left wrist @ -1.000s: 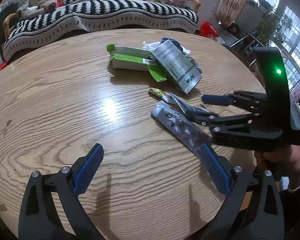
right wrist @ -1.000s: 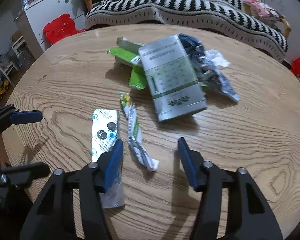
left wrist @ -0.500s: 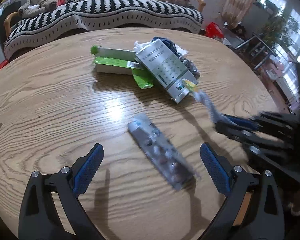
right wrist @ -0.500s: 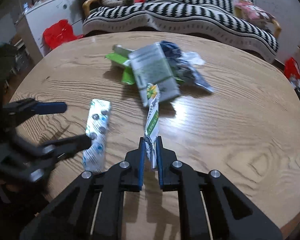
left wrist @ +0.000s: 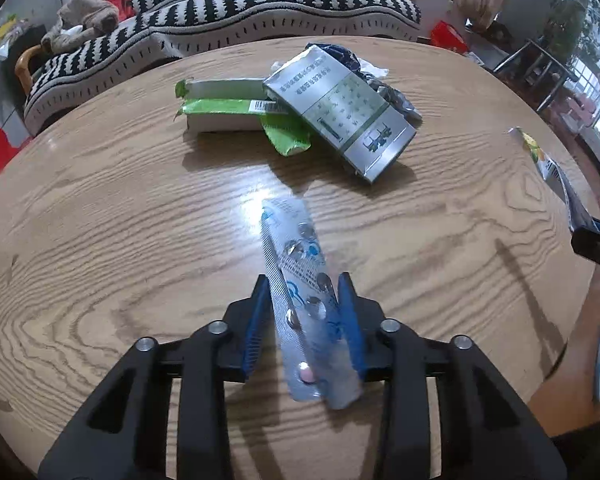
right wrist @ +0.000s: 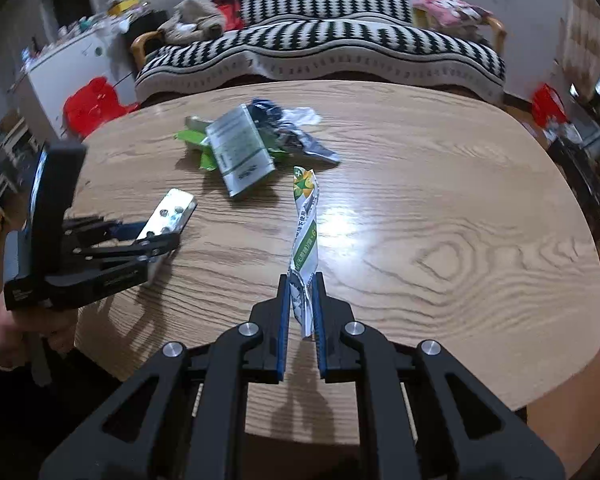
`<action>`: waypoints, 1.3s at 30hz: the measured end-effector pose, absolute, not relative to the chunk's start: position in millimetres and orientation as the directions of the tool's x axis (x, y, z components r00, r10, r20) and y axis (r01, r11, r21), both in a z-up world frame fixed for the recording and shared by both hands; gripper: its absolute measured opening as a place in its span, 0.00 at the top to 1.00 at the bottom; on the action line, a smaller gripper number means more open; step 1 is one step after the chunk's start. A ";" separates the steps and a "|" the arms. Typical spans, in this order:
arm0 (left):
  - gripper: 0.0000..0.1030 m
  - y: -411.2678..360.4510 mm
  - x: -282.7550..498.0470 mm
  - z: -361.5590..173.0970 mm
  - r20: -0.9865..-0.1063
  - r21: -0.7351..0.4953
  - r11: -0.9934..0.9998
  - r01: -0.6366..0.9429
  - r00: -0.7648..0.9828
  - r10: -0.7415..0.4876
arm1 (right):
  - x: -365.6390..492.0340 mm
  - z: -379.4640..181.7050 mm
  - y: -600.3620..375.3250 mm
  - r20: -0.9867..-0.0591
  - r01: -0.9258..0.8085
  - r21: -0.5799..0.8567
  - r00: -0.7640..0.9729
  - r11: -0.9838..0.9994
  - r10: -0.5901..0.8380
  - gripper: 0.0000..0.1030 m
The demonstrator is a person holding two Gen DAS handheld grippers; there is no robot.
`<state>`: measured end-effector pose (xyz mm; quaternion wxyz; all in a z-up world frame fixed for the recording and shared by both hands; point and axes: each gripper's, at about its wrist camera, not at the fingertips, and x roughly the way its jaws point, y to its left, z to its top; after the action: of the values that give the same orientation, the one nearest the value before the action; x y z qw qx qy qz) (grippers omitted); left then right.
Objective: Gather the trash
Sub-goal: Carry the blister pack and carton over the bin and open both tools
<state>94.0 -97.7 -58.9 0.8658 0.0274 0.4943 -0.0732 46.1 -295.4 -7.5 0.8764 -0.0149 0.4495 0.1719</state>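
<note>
Both wrist views look forward and down, close over the worktop (left wrist: 100, 220), toward the striped sofa (right wrist: 320, 52); both share the central trash pile (left wrist: 320, 120).

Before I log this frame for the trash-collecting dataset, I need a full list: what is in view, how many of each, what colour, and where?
blister pack: 1, silver with one pink pill, clamped in the left gripper above the table
sachet wrapper: 1, white, green and yellow, clamped in the right gripper
silver box: 1, silver-grey and pale green, far middle of the table, on top of the pile
green box: 1, green and white, opened, beside and partly under the silver box
crumpled wrappers: small heap, dark blue, silver and white, behind the silver box
table: 1, light oak, rounded
sofa: 1, black-and-white striped, behind the table
left gripper: 1, black with blue pads, shut
right gripper: 1, black with blue pads, shut
</note>
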 end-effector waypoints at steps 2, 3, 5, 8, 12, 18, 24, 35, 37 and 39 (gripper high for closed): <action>0.70 -97.3 91.7 -56.1 -0.860 -0.028 0.986 0.165 0.498 -0.108 | 45.1 -5.7 -299.2 -0.792 -0.295 0.140 0.540 0.945 0.285 0.89; 0.70 -98.8 91.3 -54.4 -0.859 -0.029 0.985 0.171 0.499 -0.112 | 44.6 -5.1 -300.6 -0.790 -0.288 0.144 0.543 0.947 0.285 0.89; 0.70 -102.3 88.2 -49.8 -0.852 -0.020 0.981 0.192 0.511 -0.117 | 43.3 -4.6 -301.9 -0.789 -0.279 0.148 0.545 0.949 0.284 0.89; 0.70 -107.4 85.5 -45.2 -0.843 -0.022 0.977 0.213 0.521 -0.133 | 40.1 -5.0 -299.7 -0.791 -0.275 0.141 0.547 0.951 0.275 0.89; 0.70 -123.2 79.1 -31.9 -0.823 -0.023 0.967 0.255 0.544 -0.163 | 35.0 -4.3 -301.9 -0.789 -0.263 0.118 0.560 0.958 0.251 0.89; 0.70 -182.7 66.2 -12.9 -0.778 -0.065 0.918 0.392 0.556 -0.293 | 11.5 -0.5 -338.2 -0.777 -0.174 0.086 0.604 0.981 0.175 0.89; 0.70 -279.0 39.0 -6.4 -0.741 -0.139 0.789 0.598 0.466 -0.483 | -25.6 1.2 -423.0 -0.773 0.044 0.097 0.632 0.994 0.047 0.89; 0.70 -412.7 -4.4 -47.9 -0.771 -0.234 0.570 0.787 0.207 -0.602 | -94.8 -30.8 -548.7 -0.849 0.401 0.167 0.523 0.901 -0.076 0.89; 0.70 -429.1 -10.7 -57.4 -0.784 -0.240 0.548 0.801 0.172 -0.596 | -99.7 -39.9 -560.0 -0.865 0.426 0.185 0.498 0.886 -0.058 0.89; 0.70 -442.9 -13.6 -65.0 -0.795 -0.250 0.530 0.810 0.142 -0.590 | -102.6 -45.0 -566.4 -0.875 0.444 0.190 0.481 0.875 -0.054 0.89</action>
<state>-13.6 -442.9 -65.0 0.7459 0.1203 0.4570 -0.4694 -102.6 -566.4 -45.0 0.8368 0.2003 0.4873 -0.1489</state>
